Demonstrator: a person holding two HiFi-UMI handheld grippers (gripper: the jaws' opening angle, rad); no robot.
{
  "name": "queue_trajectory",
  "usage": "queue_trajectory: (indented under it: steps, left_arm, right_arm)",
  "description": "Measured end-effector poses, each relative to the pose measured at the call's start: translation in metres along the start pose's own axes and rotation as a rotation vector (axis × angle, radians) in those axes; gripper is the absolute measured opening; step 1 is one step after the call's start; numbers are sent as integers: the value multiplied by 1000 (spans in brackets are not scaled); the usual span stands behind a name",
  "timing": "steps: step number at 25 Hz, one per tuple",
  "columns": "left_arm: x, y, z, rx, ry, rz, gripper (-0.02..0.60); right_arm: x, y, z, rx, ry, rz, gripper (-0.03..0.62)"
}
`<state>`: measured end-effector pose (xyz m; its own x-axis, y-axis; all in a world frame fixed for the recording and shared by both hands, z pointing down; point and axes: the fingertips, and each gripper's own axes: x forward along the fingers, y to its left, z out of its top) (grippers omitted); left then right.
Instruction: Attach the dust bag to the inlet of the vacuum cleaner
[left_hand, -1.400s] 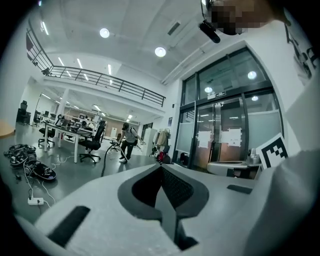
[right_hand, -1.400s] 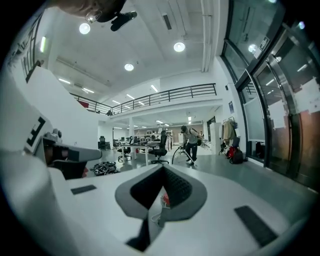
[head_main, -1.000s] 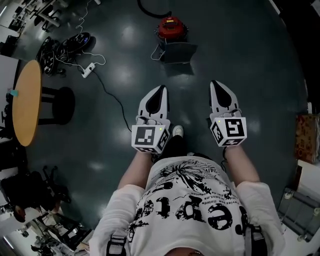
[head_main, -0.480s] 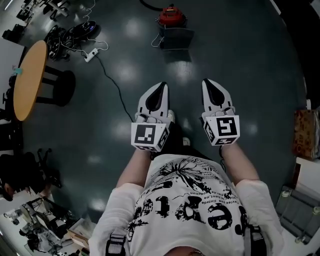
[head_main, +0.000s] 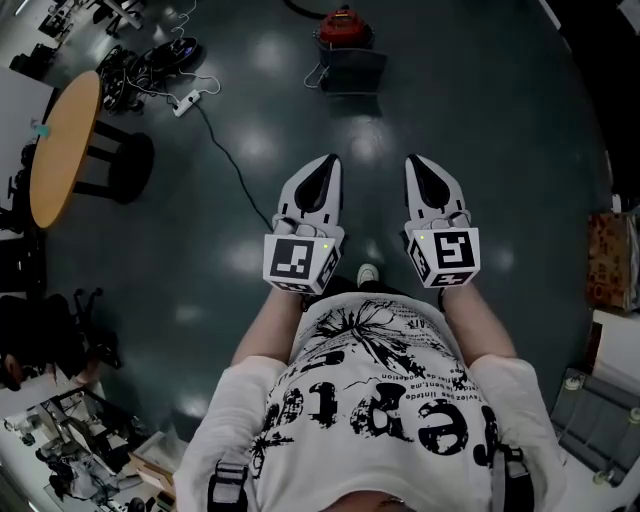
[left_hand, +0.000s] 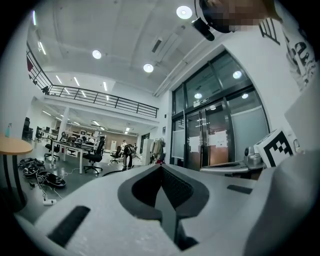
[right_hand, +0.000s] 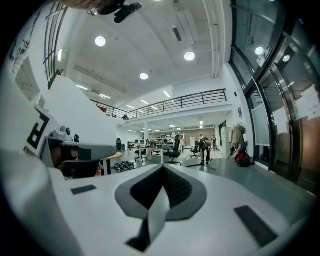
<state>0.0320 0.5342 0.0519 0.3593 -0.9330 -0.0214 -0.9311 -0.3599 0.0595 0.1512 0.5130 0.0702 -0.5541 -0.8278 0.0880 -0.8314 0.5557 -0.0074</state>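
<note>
In the head view a red vacuum cleaner stands on the dark floor at the top edge. Just in front of it lies a dark grey boxy bag with a pale cord at its left side. My left gripper and right gripper are held side by side at chest height, pointing level toward them and far short of both. In each gripper view the jaws meet at the tip: left gripper and right gripper are shut with nothing between them.
A round wooden table and a dark stool stand at the left. A power strip with a long cable and a heap of cables lie behind them. A patterned box sits at the right edge. Glass doors rise alongside.
Both grippers have moved up the head view together, still shut. The vacuum cleaner, bag and table have slid toward the top edge as the person walks.
</note>
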Motion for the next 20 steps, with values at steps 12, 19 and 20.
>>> queue_trajectory:
  steps: [12,19,20]
  left_arm:
    - [-17,-11,-4,-38,-23,-38,2]
    - [-13,-13,-10,-51,-31,-75,2]
    - [-11,-14,-10,-49,-33,-81,2]
  right_arm:
    - [-17,3,-4,11,-22,-36,2]
    - [-13,3,-12,-1,-12,-31,2]
    - [-13,2,-13,-4,-13,-29,2]
